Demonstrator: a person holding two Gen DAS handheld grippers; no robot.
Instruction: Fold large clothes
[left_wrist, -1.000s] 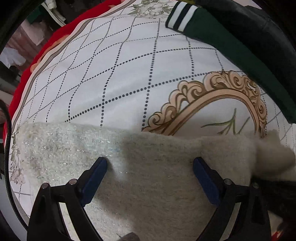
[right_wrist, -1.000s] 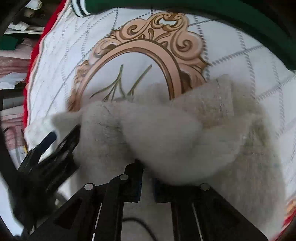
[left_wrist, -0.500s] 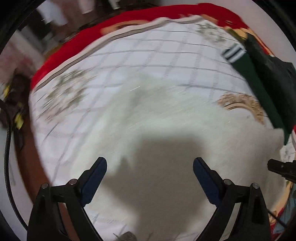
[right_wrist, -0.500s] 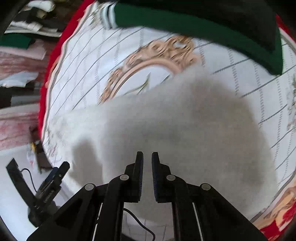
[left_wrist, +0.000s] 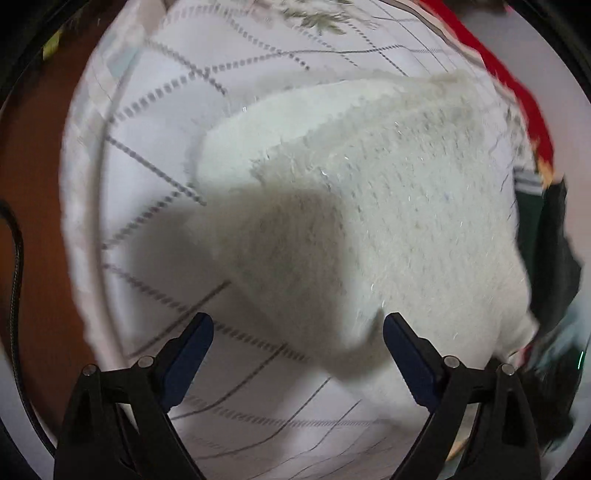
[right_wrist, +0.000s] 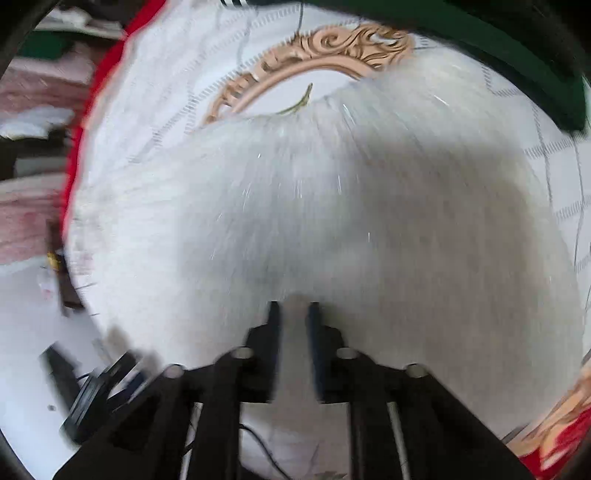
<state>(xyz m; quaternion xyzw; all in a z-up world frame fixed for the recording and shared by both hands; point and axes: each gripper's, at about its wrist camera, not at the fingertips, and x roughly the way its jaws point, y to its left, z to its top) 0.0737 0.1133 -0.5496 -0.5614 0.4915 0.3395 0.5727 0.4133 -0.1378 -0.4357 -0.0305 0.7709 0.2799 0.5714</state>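
A fuzzy cream-white knitted garment (left_wrist: 388, 221) lies folded on the white quilted bedspread (left_wrist: 155, 122). In the left wrist view my left gripper (left_wrist: 297, 332) is open and empty, held above the garment's near edge and the bedspread. In the right wrist view the same garment (right_wrist: 295, 206) fills the middle, blurred by motion. My right gripper (right_wrist: 293, 314) has its jaws nearly shut, with a narrow gap over the garment's near edge; whether it pinches fabric is unclear.
A dark green garment with white stripes (right_wrist: 498, 40) lies at the far side of the bed and shows at the right in the left wrist view (left_wrist: 539, 221). A red cover edge (left_wrist: 517, 92) borders the bedspread. The gold oval print (right_wrist: 314, 55) shows beyond the garment.
The left gripper let go of the cream garment and swung away to look across it. The right gripper rose above the now flattened garment and its jaws parted slightly.
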